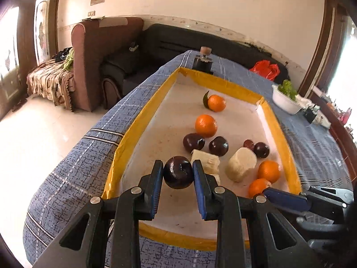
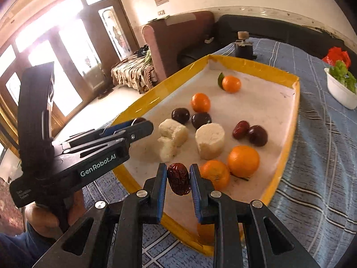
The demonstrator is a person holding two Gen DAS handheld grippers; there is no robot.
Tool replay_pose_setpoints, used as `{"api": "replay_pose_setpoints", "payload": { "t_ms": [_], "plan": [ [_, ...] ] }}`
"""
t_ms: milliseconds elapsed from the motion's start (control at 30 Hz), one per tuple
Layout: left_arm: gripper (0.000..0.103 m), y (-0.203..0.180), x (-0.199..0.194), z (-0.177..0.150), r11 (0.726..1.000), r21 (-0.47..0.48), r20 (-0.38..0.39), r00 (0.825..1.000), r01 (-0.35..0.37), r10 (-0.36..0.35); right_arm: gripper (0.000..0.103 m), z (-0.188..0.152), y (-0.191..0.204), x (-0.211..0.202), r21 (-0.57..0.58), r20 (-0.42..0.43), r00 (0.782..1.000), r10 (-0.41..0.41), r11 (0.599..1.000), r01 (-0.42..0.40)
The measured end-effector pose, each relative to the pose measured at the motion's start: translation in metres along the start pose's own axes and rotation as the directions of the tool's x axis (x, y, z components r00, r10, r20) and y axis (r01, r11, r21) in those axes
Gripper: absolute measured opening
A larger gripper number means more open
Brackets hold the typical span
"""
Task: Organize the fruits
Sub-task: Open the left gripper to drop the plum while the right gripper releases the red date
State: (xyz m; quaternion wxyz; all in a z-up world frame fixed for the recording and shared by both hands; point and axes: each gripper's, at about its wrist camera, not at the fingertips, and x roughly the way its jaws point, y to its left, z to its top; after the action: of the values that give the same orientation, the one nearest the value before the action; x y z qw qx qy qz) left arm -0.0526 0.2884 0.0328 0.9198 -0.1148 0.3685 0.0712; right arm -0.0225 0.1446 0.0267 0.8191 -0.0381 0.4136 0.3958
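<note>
My left gripper [image 1: 178, 175] is shut on a dark plum [image 1: 178, 174] and holds it above the near left part of the yellow-rimmed tray [image 1: 142, 116]. My right gripper [image 2: 178, 179] is shut on a wrinkled red date [image 2: 179, 182] over the tray's near edge [image 2: 142, 185]. In the tray lie several oranges [image 1: 205, 125] [image 2: 243, 160], more dark plums [image 1: 193, 142] [image 2: 180, 115], another date [image 2: 241, 129] and pale cut chunks [image 1: 242, 164] [image 2: 209, 140]. The left gripper also shows in the right wrist view [image 2: 136, 124], the right gripper in the left wrist view [image 1: 285, 197].
The tray sits on a blue checked cloth [image 1: 73, 178] over a table. A white bowl of greens [image 2: 341, 87] and a red bag [image 1: 265, 69] stand at the far right. A small dark stand [image 1: 203, 62] sits behind the tray. Sofas [image 1: 96, 51] lie beyond the table's left edge.
</note>
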Motion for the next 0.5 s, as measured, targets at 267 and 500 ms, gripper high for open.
{"api": "replay_pose_setpoints", "payload": {
  "t_ms": [267,500],
  "plan": [
    [0.026,-0.014,0.005,-0.004,0.993,0.075,-0.006,0.996,-0.088,0.088,0.025,-0.009,0.007,0.01,-0.066,0.008,0.999,-0.039,0.997,0.04],
    [0.026,-0.013,0.009,-0.004,0.99,0.082,-0.028,0.992,-0.118,0.12,0.025,-0.008,0.003,0.009,-0.055,0.014,1.0,-0.016,0.998,0.017]
  ]
}}
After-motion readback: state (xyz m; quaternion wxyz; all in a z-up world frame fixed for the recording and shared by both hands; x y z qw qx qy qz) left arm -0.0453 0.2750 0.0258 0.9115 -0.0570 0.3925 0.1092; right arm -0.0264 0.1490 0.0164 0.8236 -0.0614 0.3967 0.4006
